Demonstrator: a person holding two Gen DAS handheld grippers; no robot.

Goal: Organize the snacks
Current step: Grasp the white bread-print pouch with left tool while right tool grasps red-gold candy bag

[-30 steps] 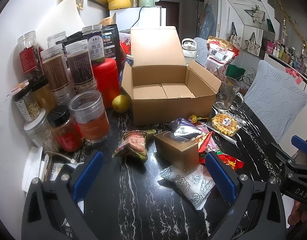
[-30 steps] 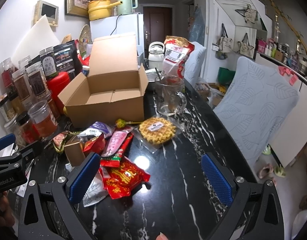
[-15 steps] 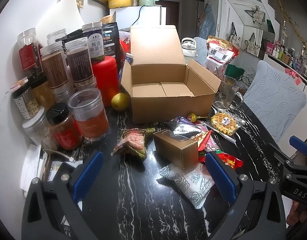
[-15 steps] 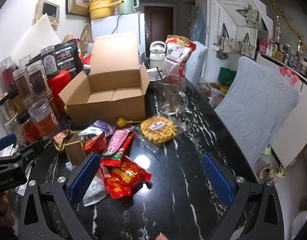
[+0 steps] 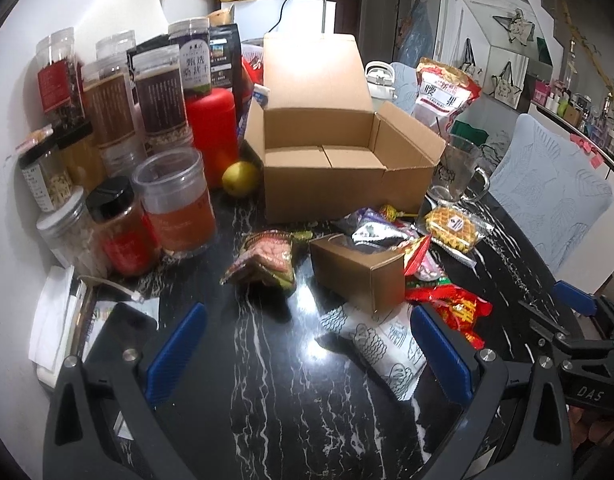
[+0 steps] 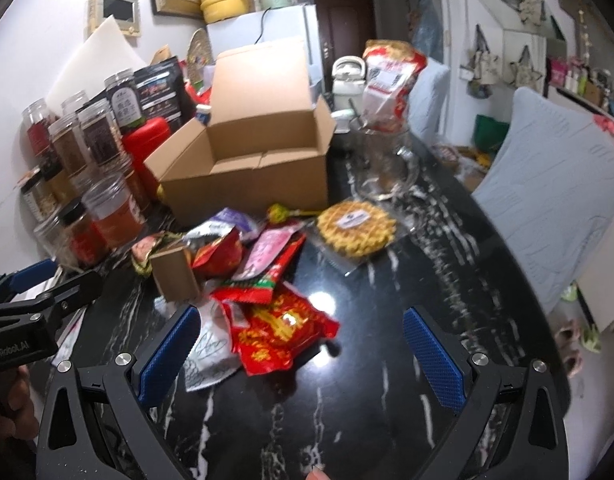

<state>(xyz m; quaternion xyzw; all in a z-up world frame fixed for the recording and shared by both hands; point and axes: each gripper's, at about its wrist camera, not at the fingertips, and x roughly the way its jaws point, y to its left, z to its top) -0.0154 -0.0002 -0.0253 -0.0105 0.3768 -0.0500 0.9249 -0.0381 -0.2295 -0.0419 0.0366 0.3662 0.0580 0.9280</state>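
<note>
Right wrist view: the right gripper [image 6: 301, 354], spread wide and empty, has edged toward the red packet [image 6: 281, 330] just ahead; cardboard box [image 6: 251, 168] waits beyond, unfilled.

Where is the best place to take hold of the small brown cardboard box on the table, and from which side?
Probably from above, the left tool closing across the small brown box on its two long flat sides. Its top stands clear, while snack packets crowd behind and right.
</note>
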